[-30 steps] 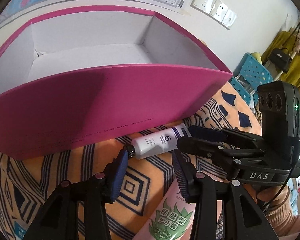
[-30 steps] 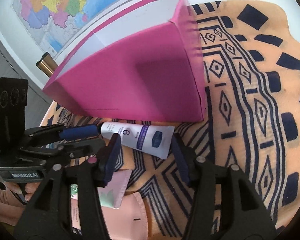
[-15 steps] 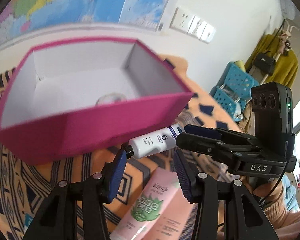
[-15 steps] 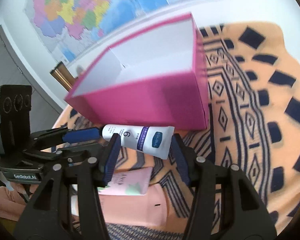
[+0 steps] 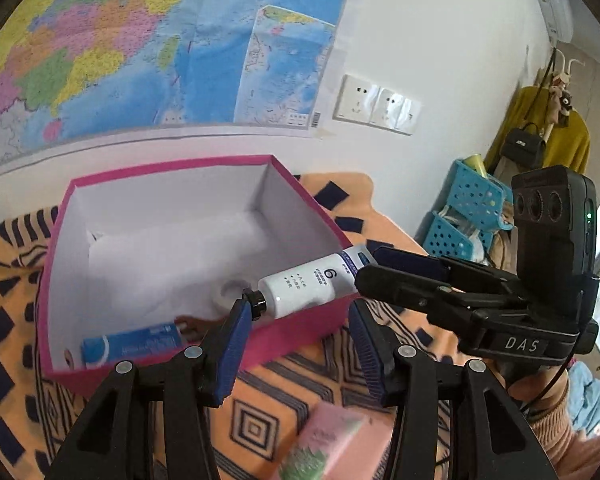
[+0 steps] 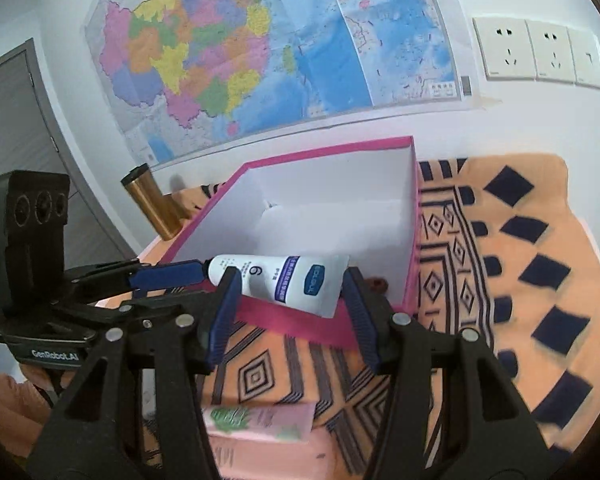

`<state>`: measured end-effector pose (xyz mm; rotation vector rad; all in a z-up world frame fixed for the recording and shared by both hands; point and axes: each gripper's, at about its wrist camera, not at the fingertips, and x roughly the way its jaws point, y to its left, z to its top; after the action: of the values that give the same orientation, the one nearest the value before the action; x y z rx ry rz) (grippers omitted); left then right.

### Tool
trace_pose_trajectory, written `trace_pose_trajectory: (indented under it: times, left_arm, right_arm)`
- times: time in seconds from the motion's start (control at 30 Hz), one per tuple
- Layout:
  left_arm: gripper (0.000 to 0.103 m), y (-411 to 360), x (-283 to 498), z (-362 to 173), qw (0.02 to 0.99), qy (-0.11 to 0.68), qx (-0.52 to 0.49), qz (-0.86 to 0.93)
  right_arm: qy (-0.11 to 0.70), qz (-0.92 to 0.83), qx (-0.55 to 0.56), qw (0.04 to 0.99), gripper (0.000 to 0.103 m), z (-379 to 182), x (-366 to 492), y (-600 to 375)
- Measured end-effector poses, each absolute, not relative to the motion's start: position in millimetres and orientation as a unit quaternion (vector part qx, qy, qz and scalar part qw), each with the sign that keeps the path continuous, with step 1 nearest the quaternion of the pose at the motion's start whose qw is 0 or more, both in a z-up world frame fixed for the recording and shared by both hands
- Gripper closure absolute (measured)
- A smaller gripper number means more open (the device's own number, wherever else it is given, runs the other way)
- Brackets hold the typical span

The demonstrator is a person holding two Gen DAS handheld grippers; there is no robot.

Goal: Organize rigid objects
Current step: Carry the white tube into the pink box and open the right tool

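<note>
**Item: white tube, held over the pink box's near wall**

The right gripper (image 6: 292,304) is clamping the white tube (image 5: 312,284) across its flat crimped end, jaws standing partly open with both pads pressing on it. The tube is hanging level in the air above the near wall of the pink box (image 5: 172,168), black cap pointing towards the left gripper (image 5: 300,312). That gripper is gaping part-way and gripping nothing, with the cap just touching one pad. A blue tube (image 5: 132,344) is lying inside the box. A pink tube (image 6: 260,420) is lying on the orange patterned cloth (image 6: 500,280) beneath the grippers.
</note>
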<state>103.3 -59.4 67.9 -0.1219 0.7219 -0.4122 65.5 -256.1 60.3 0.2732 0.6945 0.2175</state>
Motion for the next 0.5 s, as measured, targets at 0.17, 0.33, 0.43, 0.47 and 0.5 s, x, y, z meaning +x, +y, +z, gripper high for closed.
trace_pose_trajectory:
  times: [0.17,0.33,0.43,0.47,0.5]
  left_arm:
    - [0.053,-53.6,128.5,58.9,0.904,0.372,-0.071,-0.200]
    - [0.053,-49.6,147.3,41.4,0.896,0.397,-0.074,-0.188]
    - [0.053,-46.6,156.0,28.0,0.885,0.416,-0.083,-0.190]
    - [0.053,-46.0,157.4,25.5,0.884,0.419,-0.083,-0.190]
    - [0.053,-44.5,158.4,23.0,0.884,0.420,-0.086,-0.187]
  right_arm:
    - [0.360,0.090,0.131,0.919,0.048,49.3,91.7,-263.0]
    - [0.390,0.087,0.135,0.907,0.048,31.2,109.5,-265.5]
    - [0.399,0.079,0.129,0.904,0.048,25.2,113.0,-262.1]
    - [0.398,0.076,0.127,0.905,0.048,25.1,112.9,-261.3]
    - [0.399,0.075,0.126,0.905,0.048,25.3,112.4,-260.7]
